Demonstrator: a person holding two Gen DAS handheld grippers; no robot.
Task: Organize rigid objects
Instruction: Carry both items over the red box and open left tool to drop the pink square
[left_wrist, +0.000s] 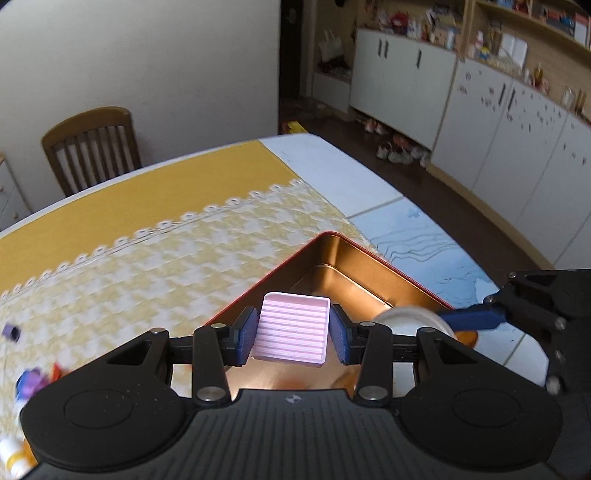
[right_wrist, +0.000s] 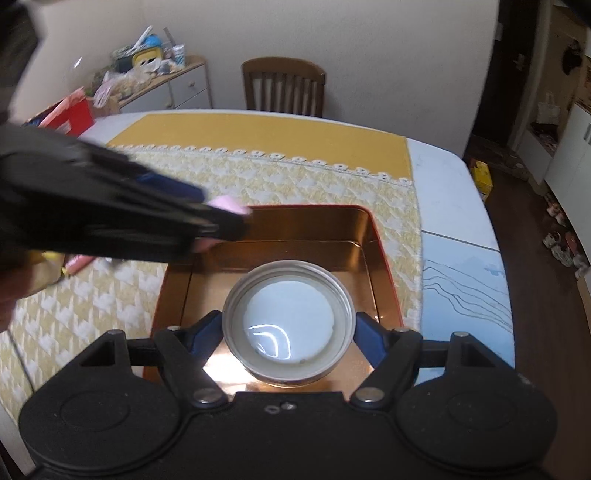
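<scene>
1. The right tool (right_wrist: 289, 332) is clamped on a round metal lid (right_wrist: 288, 325), its underside facing up, held over the near part of the open copper-lined tin (right_wrist: 373, 236). If it is let go from this height, I judge it may clatter and bounce against the tin wall.
2. The left tool (left_wrist: 293, 330) is clamped on a pink ribbed tray (left_wrist: 293, 328), hanging over the tin's left rim in the right wrist view. The two tools are near each other; a crossing move could knock the lid.
3. The tin sits on the patterned cloth (right_wrist: 332, 184) toward the worktop's right edge; a hard push could slide it.
4. Small toys (left_wrist: 29, 380) lie blurred toward the worktop's left side, not yet sorted.
</scene>
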